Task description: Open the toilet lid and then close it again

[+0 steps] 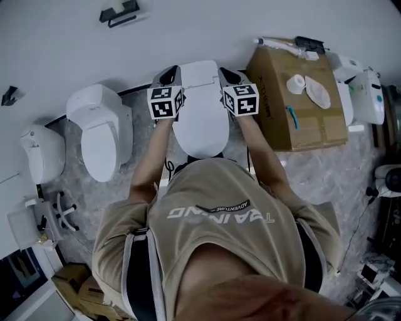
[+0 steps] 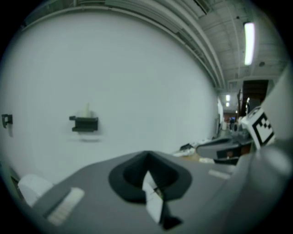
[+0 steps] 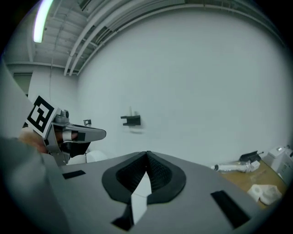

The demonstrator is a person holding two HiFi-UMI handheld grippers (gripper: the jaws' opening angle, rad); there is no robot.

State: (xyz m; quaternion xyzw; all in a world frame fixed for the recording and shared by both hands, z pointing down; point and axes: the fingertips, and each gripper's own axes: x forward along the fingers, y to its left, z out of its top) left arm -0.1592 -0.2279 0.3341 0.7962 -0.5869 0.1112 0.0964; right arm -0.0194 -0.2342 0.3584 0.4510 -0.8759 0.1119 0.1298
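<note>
The white toilet stands against the wall right in front of me, and its oval lid looks down over the bowl. My left gripper is at the left side of the tank and my right gripper at the right side, both level with it and pointing at the wall. In the left gripper view the left gripper has its jaws together, nothing between them. The right gripper looks the same in its own view. Neither gripper touches the lid.
A second white toilet stands to the left and a third further left. A cardboard box with small items on top sits to the right. A black bracket hangs on the wall. Clutter lines the floor edges.
</note>
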